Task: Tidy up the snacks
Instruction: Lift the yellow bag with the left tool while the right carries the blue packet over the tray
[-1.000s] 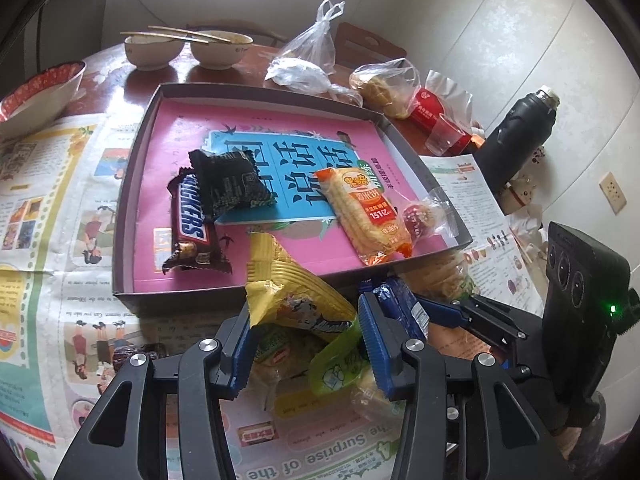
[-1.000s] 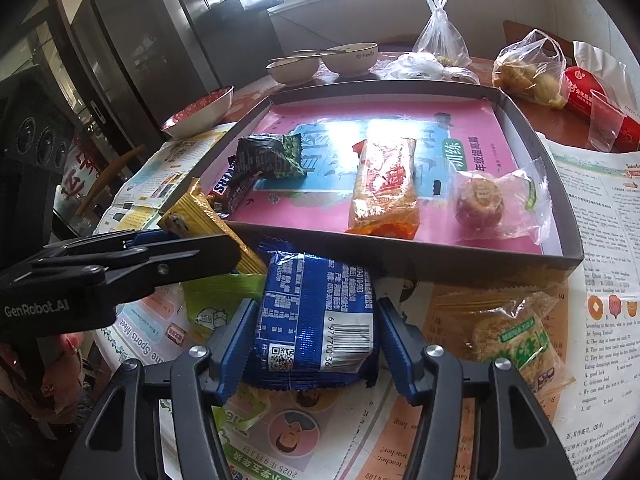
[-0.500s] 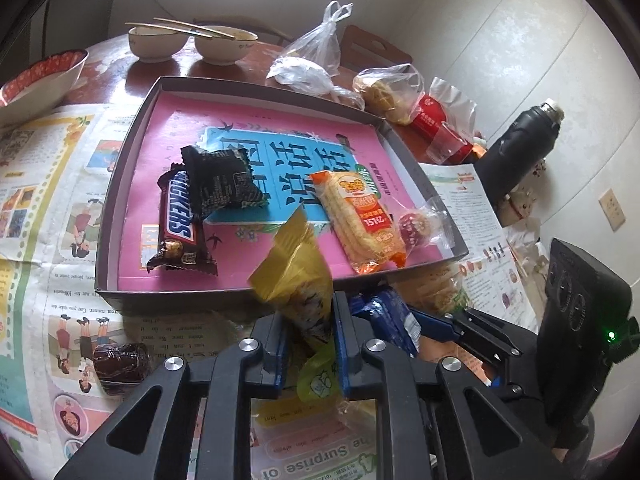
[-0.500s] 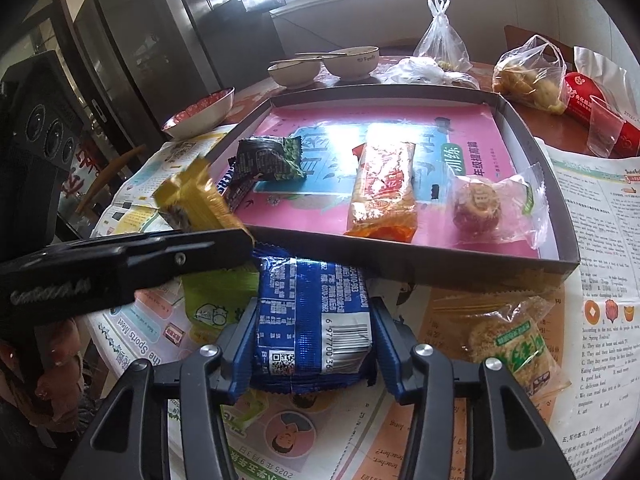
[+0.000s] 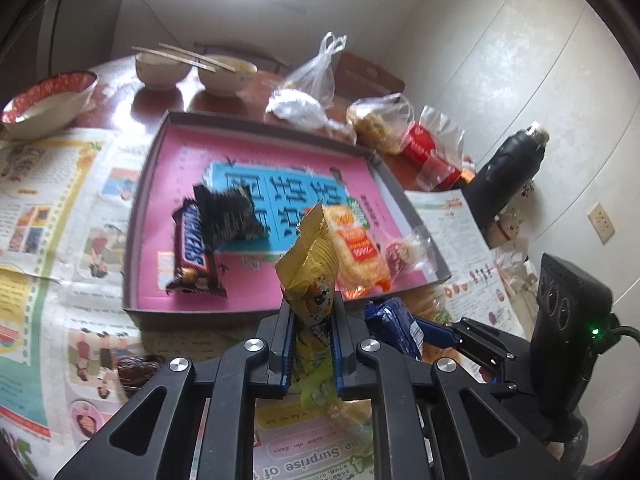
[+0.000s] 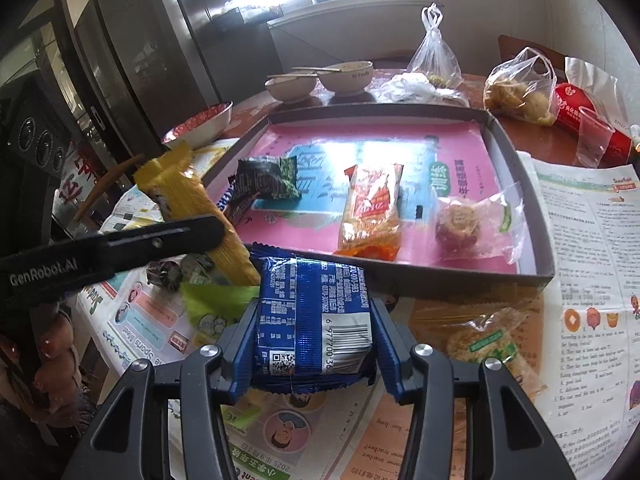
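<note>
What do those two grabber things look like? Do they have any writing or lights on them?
Both are black, with skeleton-like frames, cut-out holes and round silver bolts. The left gripper and right gripper have ridged blue pads inside the fingers. White lettering on the left one's finger reads GenRobot.AI. The right one's chunky black handle has three round dials, a small green light and a black cable.

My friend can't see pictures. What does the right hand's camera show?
The right gripper squeezes a blue snack packet above the newspaper, in front of a grey tray with a pink bottom. Beside it, the left gripper pinches a yellow snack packet. The tray holds four wrapped snacks.
</note>
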Available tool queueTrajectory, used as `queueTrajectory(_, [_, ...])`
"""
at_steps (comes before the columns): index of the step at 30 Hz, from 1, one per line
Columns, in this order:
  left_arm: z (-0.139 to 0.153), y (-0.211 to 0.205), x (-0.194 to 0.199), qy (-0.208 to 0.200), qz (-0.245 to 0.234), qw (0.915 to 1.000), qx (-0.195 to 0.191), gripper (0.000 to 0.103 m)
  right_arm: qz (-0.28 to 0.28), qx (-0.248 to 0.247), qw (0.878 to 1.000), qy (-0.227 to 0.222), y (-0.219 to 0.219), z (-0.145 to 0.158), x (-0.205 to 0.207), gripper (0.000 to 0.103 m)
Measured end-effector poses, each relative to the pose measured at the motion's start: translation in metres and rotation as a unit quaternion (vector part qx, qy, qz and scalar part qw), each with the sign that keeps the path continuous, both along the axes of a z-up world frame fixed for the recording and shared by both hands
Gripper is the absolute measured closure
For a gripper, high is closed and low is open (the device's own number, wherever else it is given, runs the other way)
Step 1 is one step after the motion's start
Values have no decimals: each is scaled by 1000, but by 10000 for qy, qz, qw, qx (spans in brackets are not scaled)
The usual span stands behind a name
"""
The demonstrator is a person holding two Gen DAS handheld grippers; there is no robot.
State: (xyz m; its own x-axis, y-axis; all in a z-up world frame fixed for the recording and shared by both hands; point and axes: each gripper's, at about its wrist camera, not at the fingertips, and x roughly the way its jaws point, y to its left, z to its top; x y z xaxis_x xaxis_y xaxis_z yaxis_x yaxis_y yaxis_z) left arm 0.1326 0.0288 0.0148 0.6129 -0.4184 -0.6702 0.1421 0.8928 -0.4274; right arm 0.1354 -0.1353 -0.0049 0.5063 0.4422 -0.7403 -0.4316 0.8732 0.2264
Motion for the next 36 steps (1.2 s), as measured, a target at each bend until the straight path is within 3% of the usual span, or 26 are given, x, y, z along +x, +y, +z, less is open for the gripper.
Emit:
queueTrajectory(14, [35, 28, -16, -507, 490, 9975, 76, 88, -247, 132, 9992, -286, -14, 22, -1, 52])
queueTrajectory(36, [46, 27, -9, -663, 580, 9960, 112, 88, -794, 422, 9939, -634, -43, 44, 5, 52])
